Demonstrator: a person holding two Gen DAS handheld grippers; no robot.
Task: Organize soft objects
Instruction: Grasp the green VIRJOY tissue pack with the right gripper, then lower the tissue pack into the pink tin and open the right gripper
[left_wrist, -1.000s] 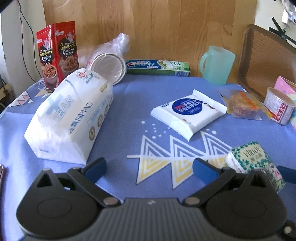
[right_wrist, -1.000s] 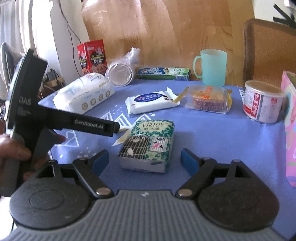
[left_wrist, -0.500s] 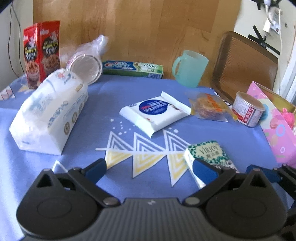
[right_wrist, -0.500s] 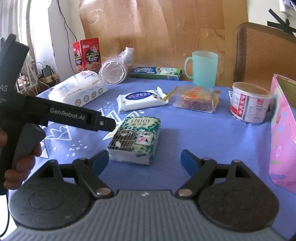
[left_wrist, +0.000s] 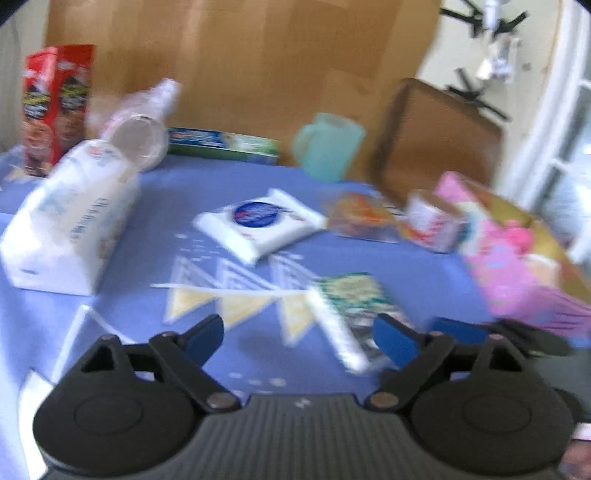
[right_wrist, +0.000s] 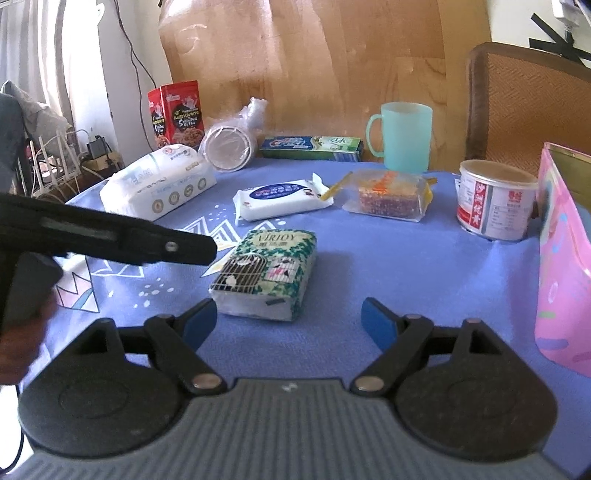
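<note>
- Right wrist view: the right gripper (right_wrist: 288, 317) is held wide open and empty, with the Virjoy tissue pack (right_wrist: 266, 272) lying just ahead, slightly left of centre, its long axis along the fingers.
- The left gripper (left_wrist: 297, 332) is likewise spread and empty, with the pack ahead to its right.
- The right gripper is judged better aligned.
- The blue tablecloth (right_wrist: 388, 266) is crowded; a pink gift bag (right_wrist: 563, 258) stands at right.

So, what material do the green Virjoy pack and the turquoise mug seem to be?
Virjoy pack: apparently thin glossy plastic film around soft tissues; the wrap wrinkles and its corners are rounded.
Turquoise mug: probably matte, slightly translucent plastic; light glows through its wall.
</note>
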